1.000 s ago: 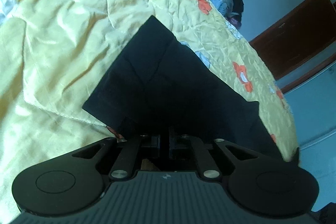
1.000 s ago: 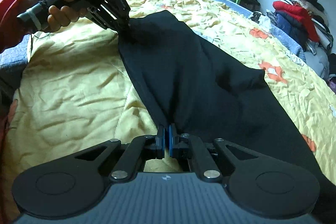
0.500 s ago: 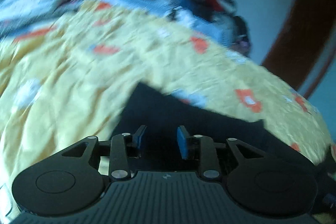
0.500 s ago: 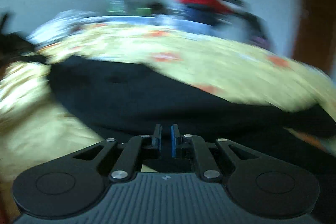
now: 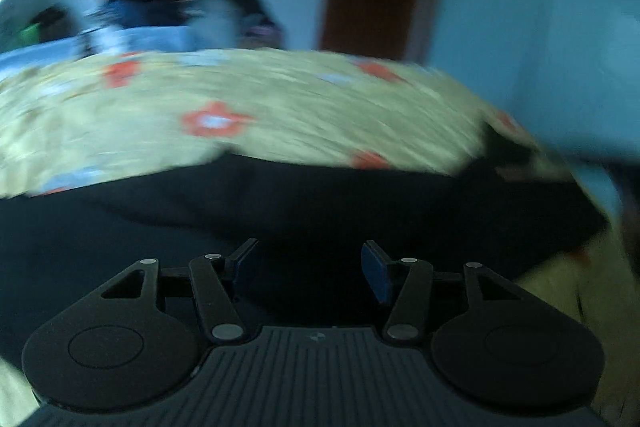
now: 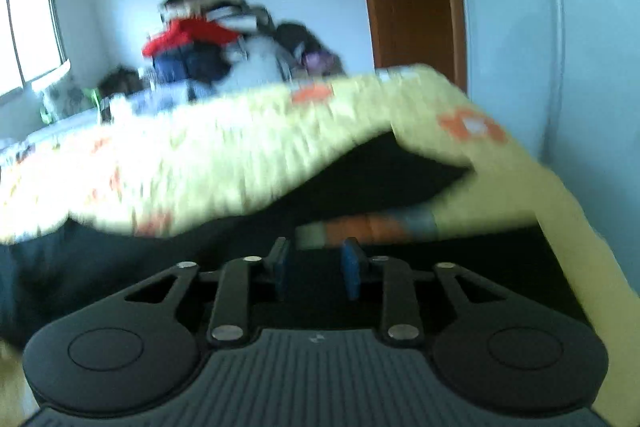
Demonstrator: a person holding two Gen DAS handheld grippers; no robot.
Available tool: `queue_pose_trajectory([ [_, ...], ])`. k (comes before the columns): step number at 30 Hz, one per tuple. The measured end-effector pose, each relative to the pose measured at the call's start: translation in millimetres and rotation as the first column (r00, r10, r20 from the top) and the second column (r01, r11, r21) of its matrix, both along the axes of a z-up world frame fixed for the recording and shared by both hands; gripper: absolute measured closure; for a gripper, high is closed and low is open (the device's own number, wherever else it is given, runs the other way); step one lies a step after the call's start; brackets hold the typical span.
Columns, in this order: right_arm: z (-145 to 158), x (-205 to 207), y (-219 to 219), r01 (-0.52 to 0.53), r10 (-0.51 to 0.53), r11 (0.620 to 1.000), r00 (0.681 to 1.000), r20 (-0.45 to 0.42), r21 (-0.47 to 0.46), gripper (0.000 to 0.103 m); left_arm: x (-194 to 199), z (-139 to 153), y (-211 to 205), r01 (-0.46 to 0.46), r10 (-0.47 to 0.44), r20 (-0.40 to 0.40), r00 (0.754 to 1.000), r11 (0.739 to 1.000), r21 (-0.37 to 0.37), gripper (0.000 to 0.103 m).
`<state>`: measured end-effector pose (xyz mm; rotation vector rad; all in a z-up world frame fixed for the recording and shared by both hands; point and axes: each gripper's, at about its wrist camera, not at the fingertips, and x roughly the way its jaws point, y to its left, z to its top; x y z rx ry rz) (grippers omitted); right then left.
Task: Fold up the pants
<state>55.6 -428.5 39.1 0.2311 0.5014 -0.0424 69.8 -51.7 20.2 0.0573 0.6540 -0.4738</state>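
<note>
The left tongs (image 5: 308,267) are being held well apart, the right tongs (image 6: 316,267) more narrowly apart; both have just been opening, and nothing is being gripped, apparently so the cloth is let down after a fold. The black pants (image 5: 320,203) are being left lying across the lower middle of the frame on the yellow flowered bed cover (image 5: 280,115), dark, blurred, seemingly doubled over.
</note>
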Motion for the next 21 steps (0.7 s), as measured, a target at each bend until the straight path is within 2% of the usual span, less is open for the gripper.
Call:
queue_pose_trajectory([
  [1, 5, 17, -8, 0.022, -0.022, 1.000, 1.000, 0.005, 0.008, 0.044, -3, -7, -13, 0.050, -0.050, 0.005, 0.999, 0.999, 0.014, 0.042],
  [3, 12, 53, -16, 0.063, -0.063, 0.998, 0.998, -0.009, 0.027, 0.032, -8, -19, -31, 0.117, -0.118, 0.012, 0.993, 0.992, 0.046, 0.041],
  [6, 17, 111, -23, 0.131, -0.129, 0.991, 0.990, -0.060, 0.017, 0.032, -13, -35, -41, 0.145, -0.147, 0.017, 0.989, 0.986, 0.076, 0.040],
  [10, 6, 169, -30, 0.223, -0.233, 0.972, 0.955, -0.186, -0.071, 0.032, -11, -44, -42, 0.163, -0.164, 0.011, 0.986, 0.985, 0.049, 0.034],
  [14, -11, 194, -35, 0.260, -0.276, 0.961, 0.917, -0.287, -0.093, 0.032, -5, -45, -42, 0.170, -0.170, 0.008, 0.985, 0.985, 0.022, 0.033],
  [17, -18, 199, -31, 0.235, -0.268, 0.962, 0.908, -0.323, -0.136, 0.035, -7, -42, -40, 0.181, -0.181, 0.012, 0.983, 0.983, 0.006, 0.032],
  [18, -20, 202, -31, 0.219, -0.261, 0.963, 0.908, -0.329, -0.157, 0.053, -7, -41, -39, 0.187, -0.187, 0.016, 0.982, 0.982, 0.003, 0.032],
  [19, -21, 202, -29, 0.204, -0.255, 0.962, 0.907, -0.335, -0.181, 0.079, -7, -39, -39, 0.191, -0.191, 0.022, 0.981, 0.982, 0.003, 0.032],
  [21, -20, 199, -33, 0.207, -0.258, 0.961, 0.910, -0.325, -0.185, 0.093, -9, -37, -41, 0.203, -0.204, 0.044, 0.978, 0.979, 0.010, 0.032],
])
